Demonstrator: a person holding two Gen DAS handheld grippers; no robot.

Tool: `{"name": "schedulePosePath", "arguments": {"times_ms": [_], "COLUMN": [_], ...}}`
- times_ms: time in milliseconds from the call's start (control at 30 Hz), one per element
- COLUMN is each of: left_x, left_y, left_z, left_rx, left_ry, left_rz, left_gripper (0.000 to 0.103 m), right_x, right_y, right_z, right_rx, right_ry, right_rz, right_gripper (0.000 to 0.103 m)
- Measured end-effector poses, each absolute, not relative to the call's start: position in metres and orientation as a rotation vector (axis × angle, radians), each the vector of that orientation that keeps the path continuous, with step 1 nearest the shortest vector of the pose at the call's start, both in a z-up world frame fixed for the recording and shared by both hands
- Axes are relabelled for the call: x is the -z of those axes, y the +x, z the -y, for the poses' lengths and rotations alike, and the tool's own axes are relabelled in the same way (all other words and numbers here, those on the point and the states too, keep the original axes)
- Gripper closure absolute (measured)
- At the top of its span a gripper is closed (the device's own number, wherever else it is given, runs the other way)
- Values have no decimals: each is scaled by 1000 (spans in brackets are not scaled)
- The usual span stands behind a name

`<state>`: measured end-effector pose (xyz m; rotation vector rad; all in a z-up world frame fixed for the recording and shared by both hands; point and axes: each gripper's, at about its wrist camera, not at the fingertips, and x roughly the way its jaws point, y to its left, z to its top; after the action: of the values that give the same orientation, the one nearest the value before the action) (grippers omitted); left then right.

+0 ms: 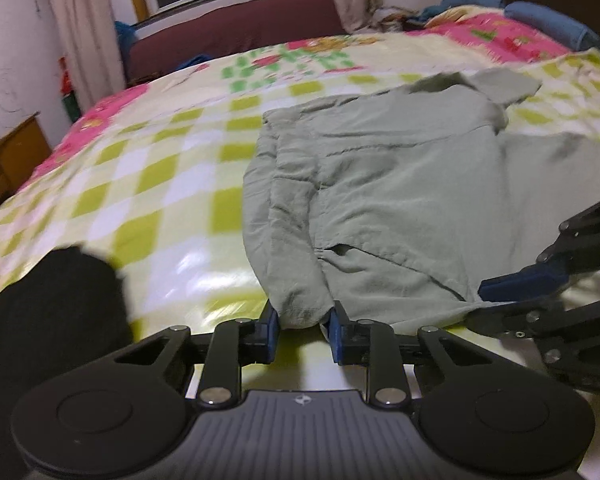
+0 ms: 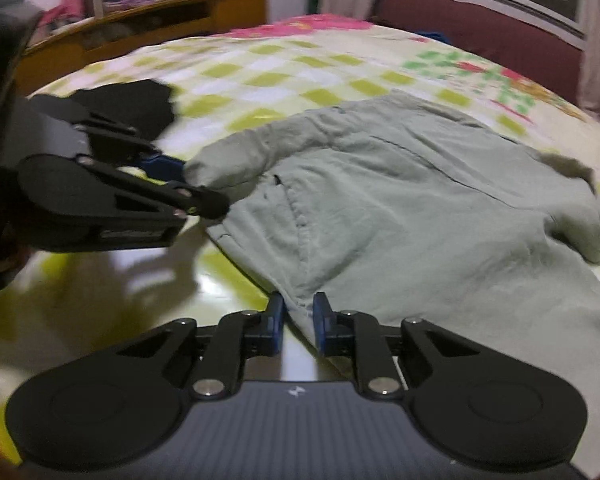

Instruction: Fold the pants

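Pale grey-green pants (image 1: 400,200) lie spread on a checked bedsheet (image 1: 160,168), their waist end nearest me. At the near left corner of the waistband my left gripper (image 1: 303,322) is shut on a bunched roll of the fabric. The right wrist view shows the same pants (image 2: 420,216), where my right gripper (image 2: 298,312) is shut on the near waist edge beside a pocket seam. Each gripper also appears in the other's view: the right gripper (image 1: 500,292) at the fabric's right edge, the left gripper (image 2: 180,176) at the rolled corner. The far leg ends are rumpled.
A black cloth (image 1: 60,292) lies on the sheet left of the pants, and the right wrist view shows the black cloth (image 2: 132,104) too. Blue pillows (image 1: 548,20) sit at the bed's far right. A wooden cabinet (image 2: 140,20) and a maroon bench (image 1: 236,36) under the window border the bed.
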<state>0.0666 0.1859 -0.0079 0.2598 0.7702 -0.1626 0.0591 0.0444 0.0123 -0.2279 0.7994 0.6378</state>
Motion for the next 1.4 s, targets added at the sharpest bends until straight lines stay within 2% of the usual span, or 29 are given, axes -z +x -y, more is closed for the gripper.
{"name": "schedulePosePath", "arguments": {"times_ms": [133, 267, 400, 467, 667, 867, 1200, 1400], "left_x": [2, -10, -24, -32, -43, -40, -28, -20], "left_y": [42, 27, 17, 15, 21, 33, 44, 55], "left_z": [-202, -202, -186, -173, -94, 9, 113, 140], "left_rx": [99, 52, 36, 62, 259, 484, 645, 661], "left_ry": [261, 261, 311, 308, 321, 352, 411, 406], "left_rz": [-766, -741, -684, -664, -625, -626, -665, -685], "left_gripper": [59, 57, 57, 57, 57, 57, 57, 57], "right_x": [-20, -37, -50, -54, -53, -36, 6, 8], "right_y": [47, 39, 31, 24, -10, -23, 7, 45], "right_z": [-56, -30, 39, 95, 251, 345, 420, 423], "right_rx": [-673, -639, -447, -277, 161, 321, 389, 382], "right_ry": [-177, -68, 11, 65, 322, 527, 746, 676], "right_rz": [-794, -805, -787, -777, -760, -685, -656, -680], "right_gripper": [78, 61, 58, 53, 51, 50, 50, 52]}}
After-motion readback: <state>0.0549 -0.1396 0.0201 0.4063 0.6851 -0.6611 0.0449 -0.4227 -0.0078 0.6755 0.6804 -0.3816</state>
